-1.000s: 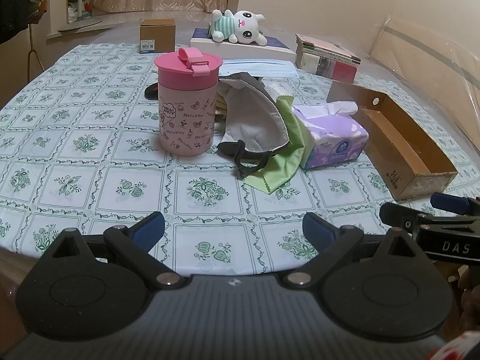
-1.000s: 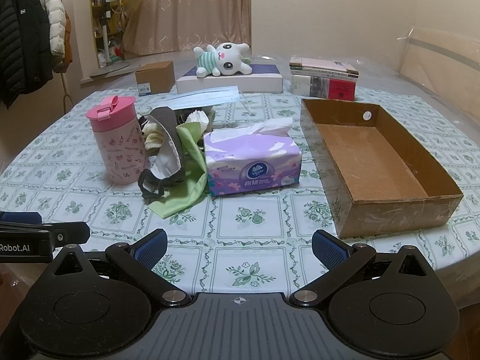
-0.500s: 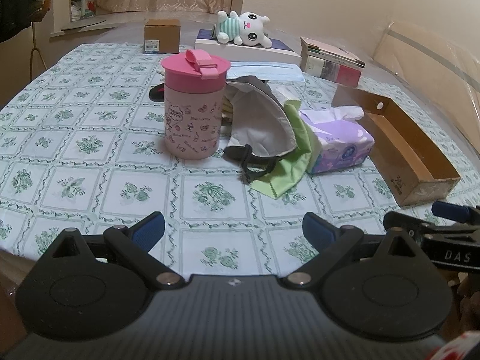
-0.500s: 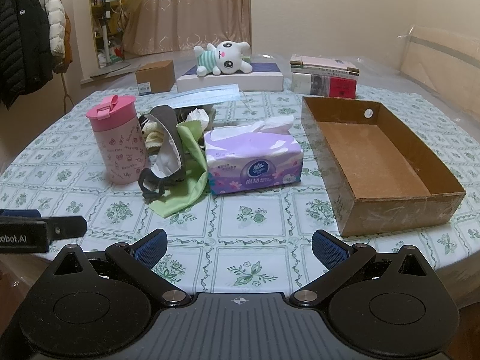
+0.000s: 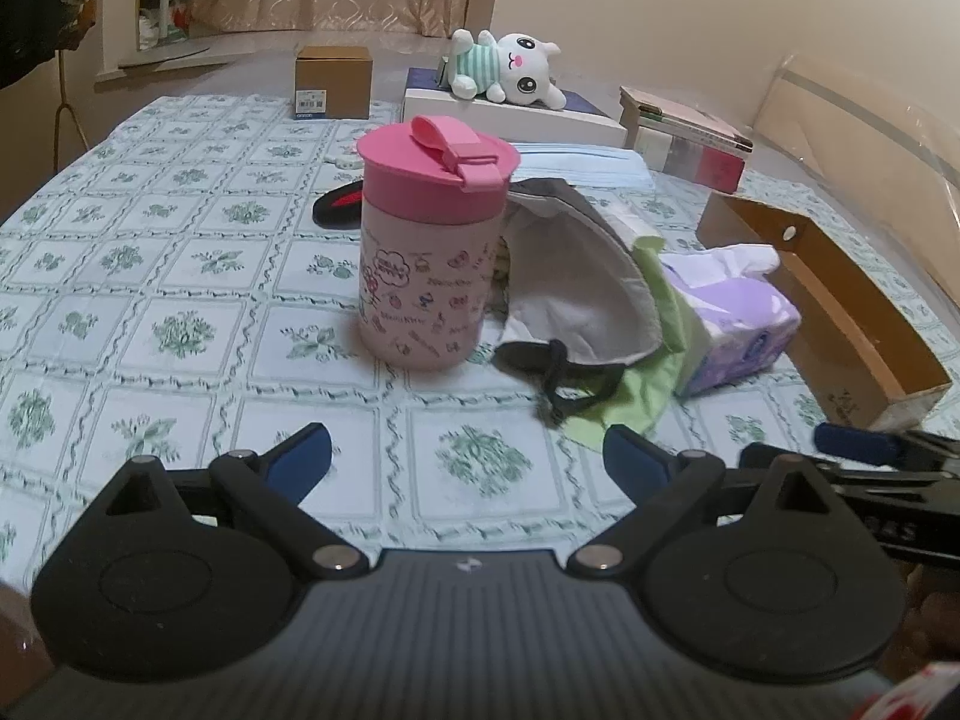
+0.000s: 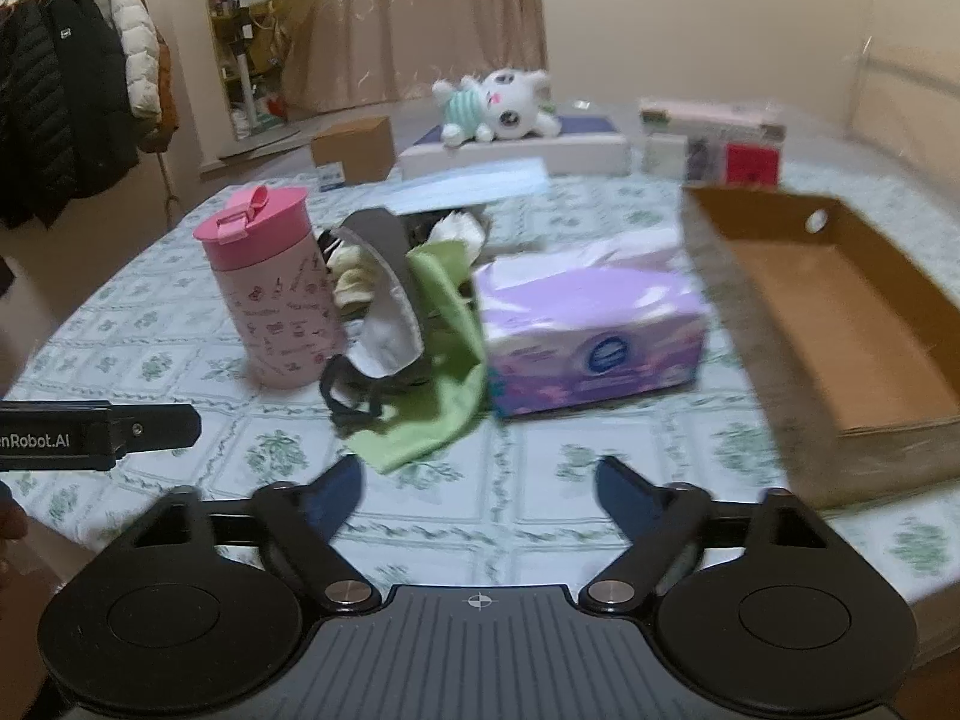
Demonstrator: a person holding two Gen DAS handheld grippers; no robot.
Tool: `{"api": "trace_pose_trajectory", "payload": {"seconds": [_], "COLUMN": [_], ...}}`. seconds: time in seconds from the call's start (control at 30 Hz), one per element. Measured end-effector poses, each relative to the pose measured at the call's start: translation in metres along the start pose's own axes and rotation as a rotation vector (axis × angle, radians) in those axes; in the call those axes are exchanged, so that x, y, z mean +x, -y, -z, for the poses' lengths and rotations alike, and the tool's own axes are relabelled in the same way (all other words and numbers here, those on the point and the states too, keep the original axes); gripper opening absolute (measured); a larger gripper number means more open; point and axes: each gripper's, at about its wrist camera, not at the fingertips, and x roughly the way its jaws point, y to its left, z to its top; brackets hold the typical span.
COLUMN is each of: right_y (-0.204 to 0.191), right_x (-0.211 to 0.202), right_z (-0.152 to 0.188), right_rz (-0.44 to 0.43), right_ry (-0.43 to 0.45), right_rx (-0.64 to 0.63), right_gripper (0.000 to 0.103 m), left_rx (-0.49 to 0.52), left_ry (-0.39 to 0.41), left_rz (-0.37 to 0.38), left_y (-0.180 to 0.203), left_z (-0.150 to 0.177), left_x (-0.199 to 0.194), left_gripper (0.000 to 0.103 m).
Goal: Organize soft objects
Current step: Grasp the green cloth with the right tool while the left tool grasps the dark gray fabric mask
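- Motion blur softens the whole right wrist view, so the print on the tissue pack (image 6: 591, 330) and the spines of the books (image 6: 714, 141) at the far edge cannot be read.
- Left gripper (image 5: 467, 461) hovers over bare tablecloth (image 5: 180, 276) with its jaws spread wide and nothing between them.
- Right gripper (image 6: 478, 489) has its jaws closing, with only tablecloth between them; its blue fingertips (image 6: 342, 495) are smeared by the blur.
- Soft things lie in a heap at mid-table: a grey face mask (image 5: 585, 285) with black straps rests on a green cloth (image 5: 651, 384), which is wedged against the tissue pack.
- Pink lidded cup (image 5: 432, 252) stands upright just beside the heap and hides part of it from the left wrist view; a black and red object (image 5: 339, 204) behind the cup is mostly covered and cannot be identified.
- More pale fabric (image 6: 354, 276) sits behind the mask, too jumbled to name.
- Open cardboard box (image 6: 840, 324) lies to the right of the tissue pack, its near corner cut off by the frame edge in the left wrist view.
- White plush toy (image 5: 510, 69) lies on a flat white box (image 5: 510, 117) at the far side, well apart from the heap; a light blue surgical mask (image 5: 576, 162) lies flat between them.
- Small brown carton (image 5: 333, 81) stands at the far edge.
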Motion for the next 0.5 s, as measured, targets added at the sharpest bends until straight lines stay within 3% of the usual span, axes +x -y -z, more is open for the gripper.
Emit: {"api": "trace_pose_trajectory", "payload": {"seconds": [0.07,0.13,0.5], "right_y": [0.0,-0.003,-0.015], "right_x": [0.016,0.033,0.095], "right_z": [-0.003,-0.006,-0.011], "right_rz": [-0.024,-0.033,0.011], "right_ry": [-0.017,-0.032,-0.05], "right_rx": [0.022,0.026,0.019], "right_gripper": [0.066,0.061,0.055], "left_rx": [0.004,0.005,-0.049], "left_ry": [-0.001,0.001,-0.032], "left_rz": [0.006,0.013,0.053], "left_y": [-0.004,-0.007,-0.029], "left_z": [-0.002,-0.004,-0.003], "left_x": [0.007,0.013,0.041], "left_gripper": [0.096,0.095,0.093]}}
